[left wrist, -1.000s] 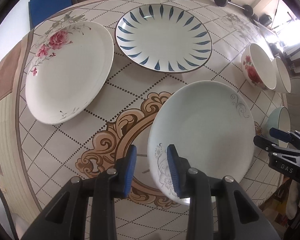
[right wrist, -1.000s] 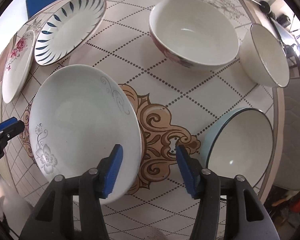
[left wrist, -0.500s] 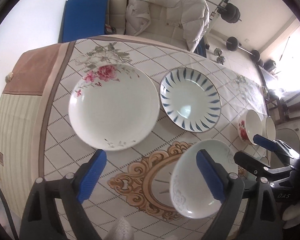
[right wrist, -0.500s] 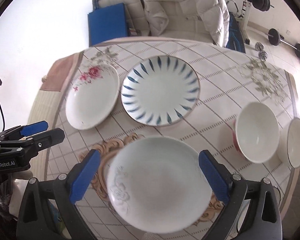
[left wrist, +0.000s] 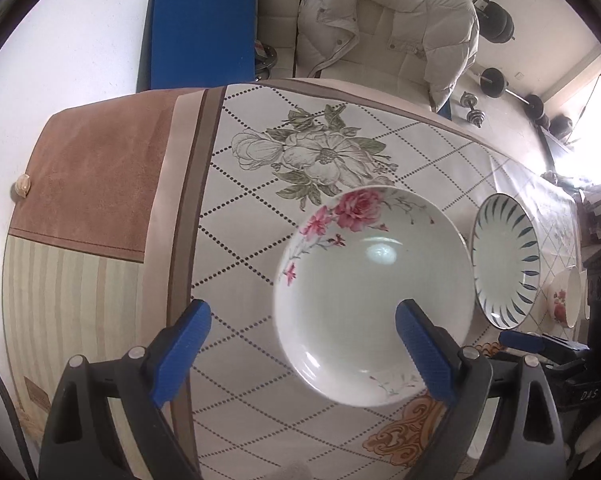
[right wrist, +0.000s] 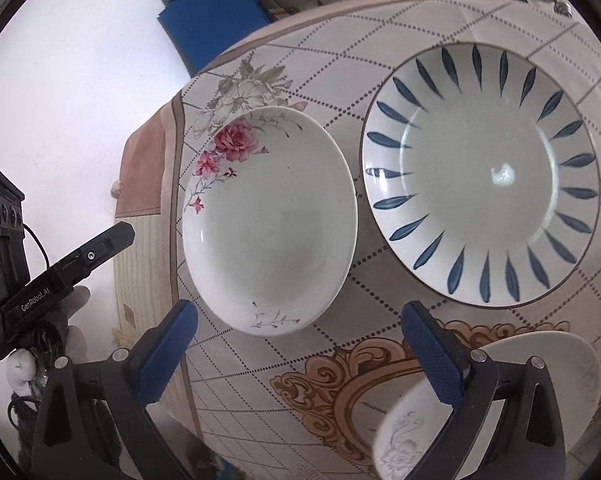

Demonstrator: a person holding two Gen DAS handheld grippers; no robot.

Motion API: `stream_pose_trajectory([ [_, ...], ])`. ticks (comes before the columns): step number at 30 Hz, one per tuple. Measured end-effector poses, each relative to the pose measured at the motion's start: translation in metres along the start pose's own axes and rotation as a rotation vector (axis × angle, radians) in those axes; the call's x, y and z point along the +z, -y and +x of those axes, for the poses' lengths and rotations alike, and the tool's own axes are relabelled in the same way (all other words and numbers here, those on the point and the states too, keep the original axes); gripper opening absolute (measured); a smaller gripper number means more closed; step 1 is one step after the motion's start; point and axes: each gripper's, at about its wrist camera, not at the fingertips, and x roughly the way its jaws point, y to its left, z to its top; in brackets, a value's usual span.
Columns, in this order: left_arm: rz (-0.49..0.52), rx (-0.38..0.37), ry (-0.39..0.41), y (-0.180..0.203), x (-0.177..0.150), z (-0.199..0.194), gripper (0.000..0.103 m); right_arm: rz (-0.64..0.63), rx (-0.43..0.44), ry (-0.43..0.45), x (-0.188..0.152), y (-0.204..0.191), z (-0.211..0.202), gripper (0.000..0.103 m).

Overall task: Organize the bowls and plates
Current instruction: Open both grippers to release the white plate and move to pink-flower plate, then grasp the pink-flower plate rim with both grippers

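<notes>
A white plate with pink roses (left wrist: pixel 372 296) lies on the table; my left gripper (left wrist: pixel 300 354) is open and hovers above its near left rim. The same rose plate (right wrist: pixel 270 220) shows in the right wrist view, left of a blue-leaf plate (right wrist: pixel 480 176), which also shows in the left wrist view (left wrist: pixel 504 256). My right gripper (right wrist: pixel 300 354) is open and empty above the table between the rose plate and a white plate with grey flowers (right wrist: pixel 496 404) at lower right. A rose bowl (left wrist: pixel 566 298) sits at the far right.
The table wears a patterned cloth (left wrist: pixel 260 184) with its left edge close to the rose plate. A blue mat (left wrist: pixel 202 24) and a chair with a white jacket (left wrist: pixel 384 20) stand behind the table. Dumbbells (left wrist: pixel 492 80) lie on the floor.
Both grippers have swung left toward the rose plate and stayed wide open. The grey-flower plate has slid out of the left view and to the right view's lower corner.
</notes>
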Motion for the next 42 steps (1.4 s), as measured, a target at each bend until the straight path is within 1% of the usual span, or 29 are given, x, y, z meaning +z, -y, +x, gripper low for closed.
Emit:
stream_pose_trajectory([
  [1,0.004,-0.013,-0.021,-0.007,0.007,0.009,0.094,0.029,-0.001,-0.012,0.002,0.003,0.010,0.102],
  [2,0.010,-0.029,-0.046,-0.013,0.014,0.019,0.091,0.061,0.001,-0.026,0.003,0.006,0.020,0.102],
  [3,0.016,-0.043,-0.068,-0.017,0.019,0.028,0.089,0.094,0.002,-0.043,0.004,0.009,0.029,0.099],
  [4,0.021,-0.064,-0.092,-0.021,0.025,0.036,0.082,0.126,0.003,-0.055,0.004,0.012,0.037,0.095],
  [5,0.027,-0.074,-0.109,-0.022,0.029,0.044,0.073,0.157,0.004,-0.064,0.004,0.016,0.043,0.092],
  [6,0.039,-0.081,-0.127,-0.023,0.032,0.051,0.069,0.176,0.010,-0.069,0.003,0.017,0.048,0.087],
  [7,0.055,-0.091,-0.147,-0.022,0.035,0.059,0.061,0.190,0.015,-0.068,0.003,0.019,0.052,0.081],
  [8,0.070,-0.095,-0.166,-0.020,0.036,0.066,0.053,0.200,0.021,-0.063,0.002,0.020,0.055,0.078],
  [9,0.090,-0.094,-0.182,-0.018,0.037,0.073,0.050,0.205,0.025,-0.063,0.002,0.021,0.059,0.074],
  [11,0.124,-0.097,-0.208,-0.013,0.040,0.085,0.041,0.202,0.044,-0.038,0.002,0.019,0.059,0.070],
  [13,0.151,-0.102,-0.221,-0.008,0.040,0.092,0.040,0.204,0.057,-0.036,0.004,0.019,0.062,0.060],
  [14,0.164,-0.104,-0.224,-0.005,0.040,0.094,0.037,0.208,0.062,-0.033,0.005,0.018,0.063,0.057],
  [15,0.178,-0.105,-0.227,-0.002,0.040,0.096,0.036,0.214,0.068,-0.033,0.005,0.018,0.065,0.050],
  [17,0.197,-0.117,-0.231,0.002,0.039,0.097,0.032,0.222,0.071,-0.026,0.004,0.018,0.066,0.048],
  [18,0.207,-0.123,-0.230,0.005,0.038,0.098,0.030,0.224,0.066,-0.023,0.003,0.019,0.066,0.044],
  [19,0.218,-0.121,-0.227,0.009,0.038,0.097,0.028,0.222,0.048,-0.016,0.003,0.019,0.064,0.034],
  [20,0.223,-0.112,-0.219,0.011,0.037,0.095,0.028,0.223,0.040,-0.014,0.003,0.021,0.061,0.030],
  [21,0.221,-0.112,-0.217,0.012,0.037,0.095,0.027,0.232,0.035,-0.010,0.003,0.024,0.058,0.020],
  [22,0.222,-0.114,-0.214,0.011,0.036,0.094,0.027,0.242,0.038,-0.005,0.001,0.027,0.058,0.014],
  [24,0.216,-0.117,-0.209,0.011,0.035,0.092,0.025,0.248,0.055,0.007,0.000,0.031,0.056,0.013],
  [27,0.226,-0.103,-0.196,0.010,0.028,0.088,0.022,0.216,0.021,0.025,-0.002,0.026,0.054,0.014],
  [28,0.227,-0.096,-0.192,0.008,0.029,0.088,0.021,0.211,0.020,0.027,-0.003,0.026,0.053,0.014],
  [32,0.210,-0.105,-0.168,0.003,0.016,0.078,0.017,0.183,0.025,0.035,-0.006,0.028,0.045,0.014],
  [37,0.185,-0.115,-0.143,-0.002,-0.002,0.067,0.017,0.136,0.015,0.041,-0.008,0.020,0.041,0.014],
  [42,0.157,-0.131,-0.117,-0.004,-0.014,0.051,0.017,0.121,0.031,0.044,-0.012,0.017,0.028,0.014],
])
